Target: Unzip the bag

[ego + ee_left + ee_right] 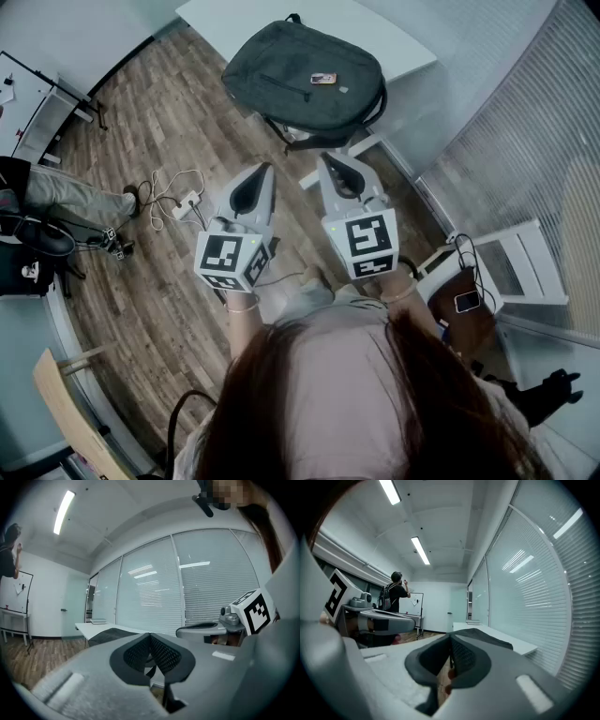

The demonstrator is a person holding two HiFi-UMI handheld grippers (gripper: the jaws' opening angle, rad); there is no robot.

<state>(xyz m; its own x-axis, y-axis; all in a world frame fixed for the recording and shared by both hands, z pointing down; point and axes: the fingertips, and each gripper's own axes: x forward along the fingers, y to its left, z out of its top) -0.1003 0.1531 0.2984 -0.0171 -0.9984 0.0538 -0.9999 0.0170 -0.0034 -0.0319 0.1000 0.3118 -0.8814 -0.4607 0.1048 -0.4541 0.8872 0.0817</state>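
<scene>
The dark grey backpack (302, 66) lies flat on the corner of the white table (403, 42), straps hanging off the near edge. Both tongs are held out level in front of the person, side by side and short of the table, over the wooden floor (159, 122). The left gripper (265, 169) has its jaws pressed together with nothing between them, and so has the right gripper (325, 157). The backpack is ahead of both tips, clear of them, the right gripper being the nearer.
</scene>
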